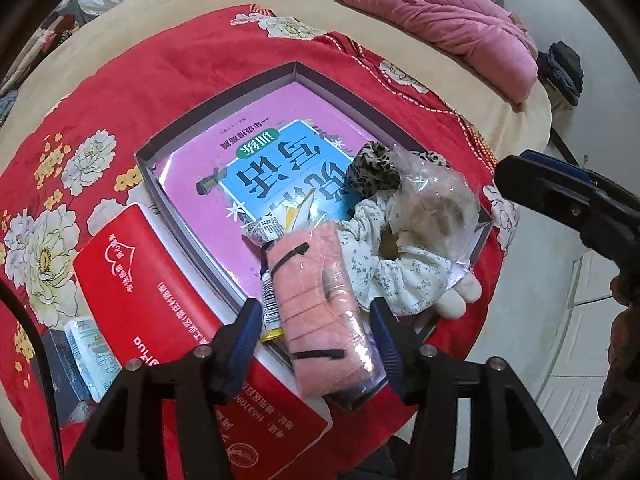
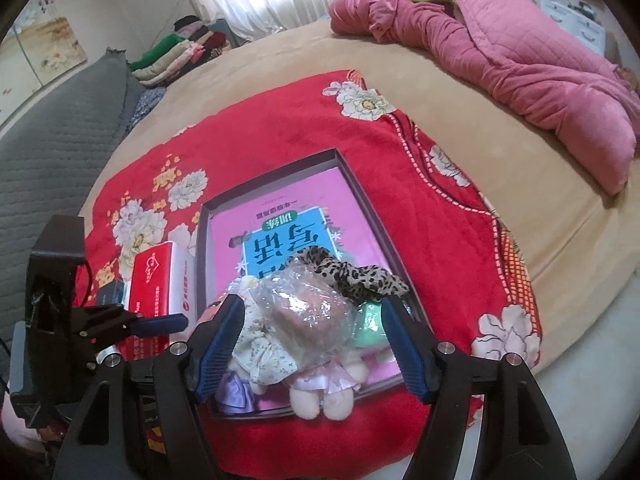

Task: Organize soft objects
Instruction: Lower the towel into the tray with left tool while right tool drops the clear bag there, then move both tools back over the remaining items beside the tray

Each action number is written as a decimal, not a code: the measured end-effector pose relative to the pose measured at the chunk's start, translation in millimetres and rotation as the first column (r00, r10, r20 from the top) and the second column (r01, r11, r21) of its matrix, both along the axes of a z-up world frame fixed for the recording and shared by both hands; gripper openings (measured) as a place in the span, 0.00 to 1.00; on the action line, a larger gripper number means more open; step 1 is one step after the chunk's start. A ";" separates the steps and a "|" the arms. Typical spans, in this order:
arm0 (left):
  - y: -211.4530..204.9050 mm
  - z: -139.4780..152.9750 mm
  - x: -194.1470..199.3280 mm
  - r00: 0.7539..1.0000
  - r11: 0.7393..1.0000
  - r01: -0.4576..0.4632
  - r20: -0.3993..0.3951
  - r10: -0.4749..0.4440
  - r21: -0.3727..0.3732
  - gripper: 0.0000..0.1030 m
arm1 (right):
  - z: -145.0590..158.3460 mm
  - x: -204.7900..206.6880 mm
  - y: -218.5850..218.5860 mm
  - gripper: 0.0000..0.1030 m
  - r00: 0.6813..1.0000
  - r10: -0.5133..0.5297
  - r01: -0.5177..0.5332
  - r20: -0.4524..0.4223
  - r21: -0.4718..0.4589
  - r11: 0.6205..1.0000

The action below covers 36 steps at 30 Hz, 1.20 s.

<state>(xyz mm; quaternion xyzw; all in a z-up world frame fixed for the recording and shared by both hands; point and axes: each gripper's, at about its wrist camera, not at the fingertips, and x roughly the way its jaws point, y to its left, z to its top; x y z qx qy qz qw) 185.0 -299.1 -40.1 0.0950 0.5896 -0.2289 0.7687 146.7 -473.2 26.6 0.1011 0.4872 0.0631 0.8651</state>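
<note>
Inside one box (image 1: pixel 224 104): one book (image 1: pixel 256 160), one doll (image 2: pixel 280 344), one pink packet (image 1: pixel 320 312).

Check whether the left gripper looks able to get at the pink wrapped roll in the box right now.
Probably yes. The left gripper has its fingers open on either side of the pink wrapped roll, which lies on top at the box edge with nothing over it; the doll lies beside it.

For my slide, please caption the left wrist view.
Open left gripper straddles a wrapped pink towel in the box, beside a doll.
</note>
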 end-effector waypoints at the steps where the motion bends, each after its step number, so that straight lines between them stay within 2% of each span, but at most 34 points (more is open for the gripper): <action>1: 1.0 1.3 -0.2 1.000 1.000 -0.002 -0.001 0.002 -0.006 0.58 | 1.2 -1.0 -1.3 0.71 1.000 -0.008 0.008 0.002 0.000 1.000; 7: 5.5 14.4 -5.2 1.000 1.000 -0.003 0.022 0.003 -0.027 0.68 | 9.2 -5.1 -7.0 0.73 0.999 -0.036 0.036 0.016 -0.002 0.999; 17: 17.2 39.0 -16.5 0.998 0.999 -0.011 0.068 0.014 -0.047 0.69 | 29.8 -16.1 3.2 0.73 0.998 -0.035 0.037 0.056 -0.032 0.999; 20: 24.5 47.2 -20.3 0.996 0.998 -0.024 0.084 0.029 -0.062 0.78 | 38.2 -21.0 7.9 0.73 0.996 -0.036 0.040 0.080 -0.058 0.998; 24: 38.5 60.5 -26.5 0.993 0.995 -0.052 0.105 0.061 -0.083 0.78 | 49.6 -27.0 15.8 0.74 0.993 -0.026 0.037 0.113 -0.094 0.995; 36: 96.8 92.0 -50.3 0.972 0.983 -0.149 0.165 0.164 -0.104 0.80 | 85.5 -43.4 55.6 0.75 0.980 0.021 0.002 0.199 -0.117 0.993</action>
